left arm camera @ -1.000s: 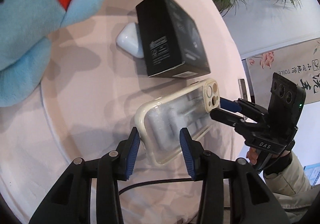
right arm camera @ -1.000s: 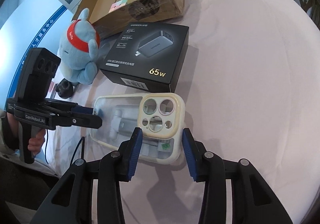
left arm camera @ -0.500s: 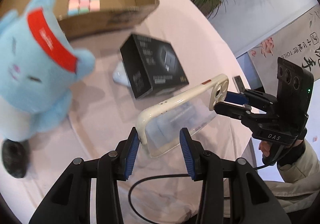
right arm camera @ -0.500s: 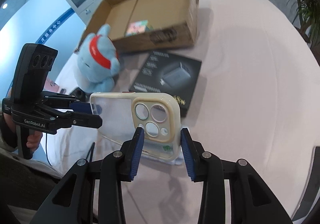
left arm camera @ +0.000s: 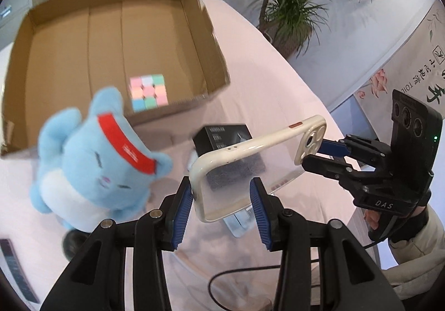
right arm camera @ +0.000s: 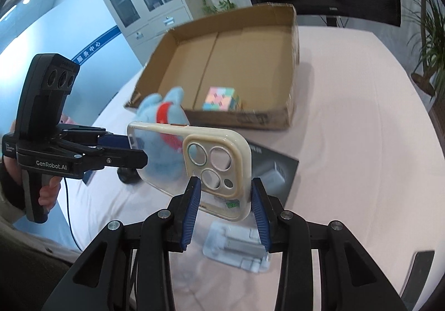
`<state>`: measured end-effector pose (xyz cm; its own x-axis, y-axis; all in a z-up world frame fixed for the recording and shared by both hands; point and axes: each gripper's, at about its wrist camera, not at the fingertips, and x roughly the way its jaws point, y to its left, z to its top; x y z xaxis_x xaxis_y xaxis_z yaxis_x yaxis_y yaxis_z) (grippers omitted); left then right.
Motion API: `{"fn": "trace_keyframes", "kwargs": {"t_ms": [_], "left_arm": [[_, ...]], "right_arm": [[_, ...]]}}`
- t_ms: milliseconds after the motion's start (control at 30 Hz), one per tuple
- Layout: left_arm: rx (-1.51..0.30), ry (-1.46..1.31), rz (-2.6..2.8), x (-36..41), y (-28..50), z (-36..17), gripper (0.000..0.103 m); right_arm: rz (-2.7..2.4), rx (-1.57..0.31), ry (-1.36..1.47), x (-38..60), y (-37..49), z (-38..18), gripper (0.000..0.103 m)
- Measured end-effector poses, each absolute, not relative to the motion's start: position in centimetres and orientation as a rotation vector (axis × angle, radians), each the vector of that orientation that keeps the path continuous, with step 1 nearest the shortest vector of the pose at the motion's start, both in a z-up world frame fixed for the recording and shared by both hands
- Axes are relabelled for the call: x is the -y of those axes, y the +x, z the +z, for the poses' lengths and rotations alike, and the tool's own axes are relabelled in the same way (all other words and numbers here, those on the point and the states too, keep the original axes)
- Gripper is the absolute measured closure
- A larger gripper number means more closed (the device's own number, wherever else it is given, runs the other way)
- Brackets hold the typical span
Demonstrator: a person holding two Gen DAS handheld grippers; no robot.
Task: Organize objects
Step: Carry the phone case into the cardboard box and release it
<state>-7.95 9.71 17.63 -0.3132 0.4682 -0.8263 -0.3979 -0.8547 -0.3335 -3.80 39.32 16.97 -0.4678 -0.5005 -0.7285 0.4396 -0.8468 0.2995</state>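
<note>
So, right up close, the left gripper is clamped across the plain end of the phone case, and the right gripper is clamped across the camera-hole end, one claw on each short end so the floppy clear shell stays flat and level instead of sagging. The case hangs in the air between them, clear of the table, tilted a little. Directly under it on the cloth lies a small clear plastic packet, apart from the case. Just past that, the black charger box lies flat, and beside it the blue plush toy sits upright with its red band, close against the front wall of the cardboard box. Further back, that box stands open-topped with only a pastel puzzle cube inside near the front wall, plenty of bare floor left. My read: a two-handed carry is under way, and the case looks bound for the box, needing to clear the plush toy and the front wall on the way. Behind it all, potted plants and a cabinet.
</note>
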Motion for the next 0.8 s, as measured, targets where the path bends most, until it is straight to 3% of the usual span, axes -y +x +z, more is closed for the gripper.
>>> {"fn": "trace_keyframes", "kwargs": {"t_ms": [567,800], "left_arm": [[0.115,-1.289,2.321,-5.7,-13.6,22.1,0.064],[0.139,-1.273,2.363,-3.2,-17.8,23.0,0.057]], "right_arm": [[-2.295,0.048,1.038,-35.3,-9.1,22.7,0.068],[-2.276,-0.01,1.022,-31.9,-13.6,23.7,0.068]]}}
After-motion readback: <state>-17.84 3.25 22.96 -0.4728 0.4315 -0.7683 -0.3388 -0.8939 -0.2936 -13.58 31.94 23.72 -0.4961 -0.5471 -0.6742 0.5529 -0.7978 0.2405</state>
